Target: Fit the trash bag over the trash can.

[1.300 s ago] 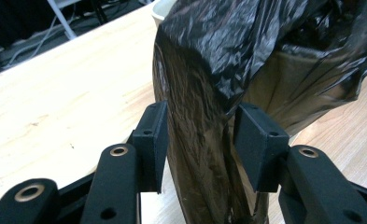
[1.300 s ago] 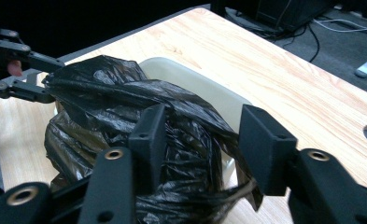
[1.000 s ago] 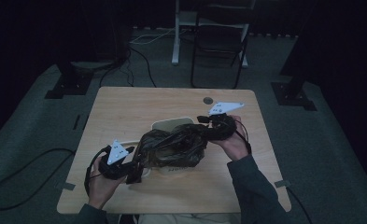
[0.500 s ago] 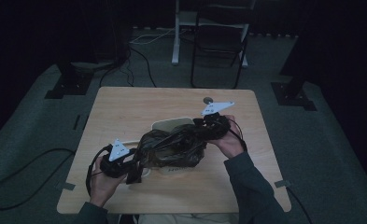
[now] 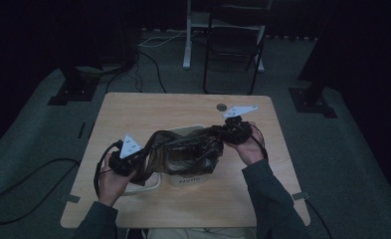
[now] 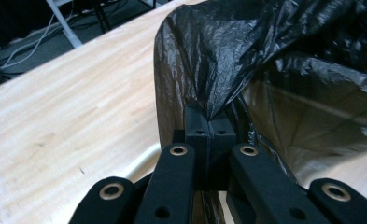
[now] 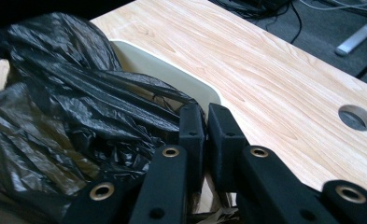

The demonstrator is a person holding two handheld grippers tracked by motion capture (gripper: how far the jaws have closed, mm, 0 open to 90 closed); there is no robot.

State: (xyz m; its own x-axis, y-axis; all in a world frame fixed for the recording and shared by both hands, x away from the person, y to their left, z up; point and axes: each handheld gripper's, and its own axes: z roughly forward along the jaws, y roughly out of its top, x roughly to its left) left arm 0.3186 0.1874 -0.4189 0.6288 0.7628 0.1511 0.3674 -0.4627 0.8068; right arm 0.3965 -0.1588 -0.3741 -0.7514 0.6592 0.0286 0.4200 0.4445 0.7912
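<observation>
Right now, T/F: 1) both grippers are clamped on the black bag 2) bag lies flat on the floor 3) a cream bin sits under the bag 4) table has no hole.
1) True: the left gripper and the right gripper each pinch the black bag.
2) False: it is stretched between the grippers above the table.
3) True: the cream bin shows beneath the bag.
4) False: a round hole sits near the table's far edge.
</observation>
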